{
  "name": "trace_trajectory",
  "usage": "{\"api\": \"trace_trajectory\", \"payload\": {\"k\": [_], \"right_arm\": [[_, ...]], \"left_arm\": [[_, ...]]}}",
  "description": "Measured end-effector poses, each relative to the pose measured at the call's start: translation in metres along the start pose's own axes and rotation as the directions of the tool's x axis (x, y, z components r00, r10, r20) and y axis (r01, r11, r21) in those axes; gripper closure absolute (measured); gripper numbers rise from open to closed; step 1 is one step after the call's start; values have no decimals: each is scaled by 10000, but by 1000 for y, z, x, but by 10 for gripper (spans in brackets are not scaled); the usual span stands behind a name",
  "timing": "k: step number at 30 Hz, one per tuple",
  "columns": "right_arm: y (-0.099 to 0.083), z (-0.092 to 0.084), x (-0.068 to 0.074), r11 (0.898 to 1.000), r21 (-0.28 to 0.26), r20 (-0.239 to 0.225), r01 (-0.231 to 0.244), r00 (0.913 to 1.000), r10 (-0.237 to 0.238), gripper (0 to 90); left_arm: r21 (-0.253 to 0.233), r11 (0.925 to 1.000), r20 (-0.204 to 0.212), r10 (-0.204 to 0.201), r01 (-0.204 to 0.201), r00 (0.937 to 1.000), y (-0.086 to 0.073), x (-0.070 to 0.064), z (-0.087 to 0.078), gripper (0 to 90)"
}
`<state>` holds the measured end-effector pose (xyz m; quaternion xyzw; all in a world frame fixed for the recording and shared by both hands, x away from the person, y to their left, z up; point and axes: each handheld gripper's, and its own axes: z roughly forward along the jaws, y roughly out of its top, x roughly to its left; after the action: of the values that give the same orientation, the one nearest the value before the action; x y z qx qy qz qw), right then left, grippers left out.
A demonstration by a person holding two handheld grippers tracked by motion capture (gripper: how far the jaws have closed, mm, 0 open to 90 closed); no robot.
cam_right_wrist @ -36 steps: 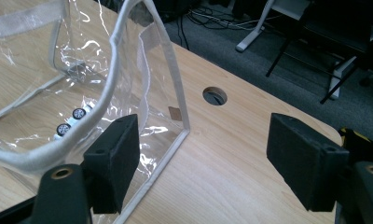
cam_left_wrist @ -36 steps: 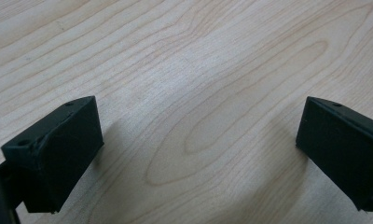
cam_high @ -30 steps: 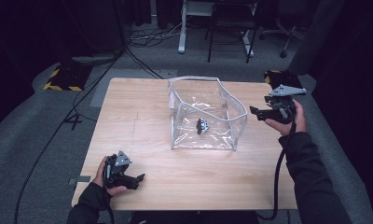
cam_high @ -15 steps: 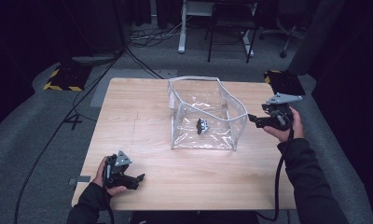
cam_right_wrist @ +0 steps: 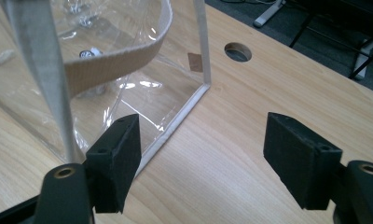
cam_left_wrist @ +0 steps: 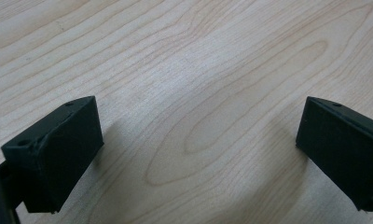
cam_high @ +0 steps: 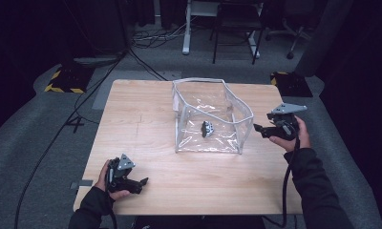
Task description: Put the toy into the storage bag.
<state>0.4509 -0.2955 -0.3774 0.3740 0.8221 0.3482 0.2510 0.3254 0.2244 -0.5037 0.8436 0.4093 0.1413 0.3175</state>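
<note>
- A clear plastic bag (cam_high: 213,117) with pale trim along its edges stands open near the middle of the wooden table (cam_high: 146,119), a little toward the far side.
- A small dark thing (cam_high: 207,129) with light specks lies on the bag's floor; what it is cannot be told at this size.
- No brand, label or readable writing shows on the bag, on the grippers or on the table. In the right gripper view a small brown square (cam_right_wrist: 194,61) sits on the bag's side near its upright corner seam, blank as far as can be seen.
- The right gripper (cam_high: 259,130) is held in the person's right hand just beside the bag's right wall, jaws pointing at it. Its jaws stand apart and have just been closing a little, with only bare table top between them; one jaw sits close to the bag's bottom seam (cam_right_wrist: 175,126), and whether it touches cannot be told.
- A tan strap (cam_right_wrist: 114,65) curves across the bag's open top in the right gripper view.
- A round hole (cam_right_wrist: 238,52) is cut in the table beyond the bag.
- The left gripper (cam_high: 140,182) rests low at the table's near left corner, well apart from the bag, jaws wide apart over bare wood (cam_left_wrist: 198,93).
- Black cables (cam_high: 84,105) run over the grey floor to the left of the table.
</note>
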Motion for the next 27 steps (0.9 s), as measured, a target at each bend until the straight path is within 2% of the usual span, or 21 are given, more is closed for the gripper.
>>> {"api": "trace_trajectory", "payload": {"k": [14,15,27], "right_arm": [[-21,2,10,9991,300,-71,295,9995,-293,284],[-23,2,12,9993,347,-70,139,9999,-136,284],[-42,3,17,9974,618,-153,371,9992,-362,282]], "left_arm": [[1,10000,-1,3,-3,10000,0,0,0,7],[1,10000,0,5,-5,10000,0,0,0,7],[0,10000,-6,6,-6,10000,0,0,0,7]]}}
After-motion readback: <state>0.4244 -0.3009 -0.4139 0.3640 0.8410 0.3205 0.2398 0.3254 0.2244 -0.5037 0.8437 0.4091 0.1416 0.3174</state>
